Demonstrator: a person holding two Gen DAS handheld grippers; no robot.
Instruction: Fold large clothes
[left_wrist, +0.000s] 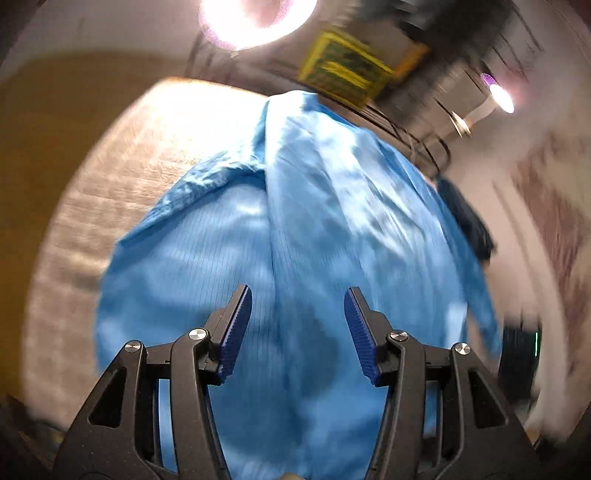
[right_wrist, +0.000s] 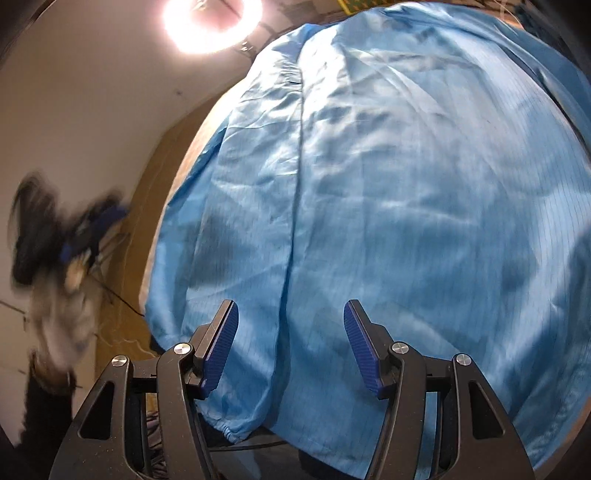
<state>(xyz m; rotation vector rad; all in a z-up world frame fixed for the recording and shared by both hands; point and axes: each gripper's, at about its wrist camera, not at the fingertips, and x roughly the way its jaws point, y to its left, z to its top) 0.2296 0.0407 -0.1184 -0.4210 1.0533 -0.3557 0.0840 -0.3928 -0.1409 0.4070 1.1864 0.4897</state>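
A large light-blue garment (left_wrist: 295, 206) lies spread on the pale woven table top (left_wrist: 110, 192), with one sleeve folded in at the left (left_wrist: 210, 177). Just above the cloth, my left gripper (left_wrist: 297, 325) has its jaws apart with nothing between the blue pads. In the right wrist view the same garment (right_wrist: 388, 184) fills the frame, a long seam running down it. My right gripper (right_wrist: 290, 339) hangs open over the near edge, close to an elastic cuff (right_wrist: 231, 432), its pads off the cloth. The left gripper (right_wrist: 74, 236) shows there as a blur beyond the table's left edge.
A bright ring lamp (left_wrist: 255, 18) shines above the far edge of the table. A yellow-green box (left_wrist: 343, 70) and dark cables sit behind the garment. Something dark blue (left_wrist: 469, 218) lies at the garment's right side. Floor and wall lie left of the table (right_wrist: 92, 92).
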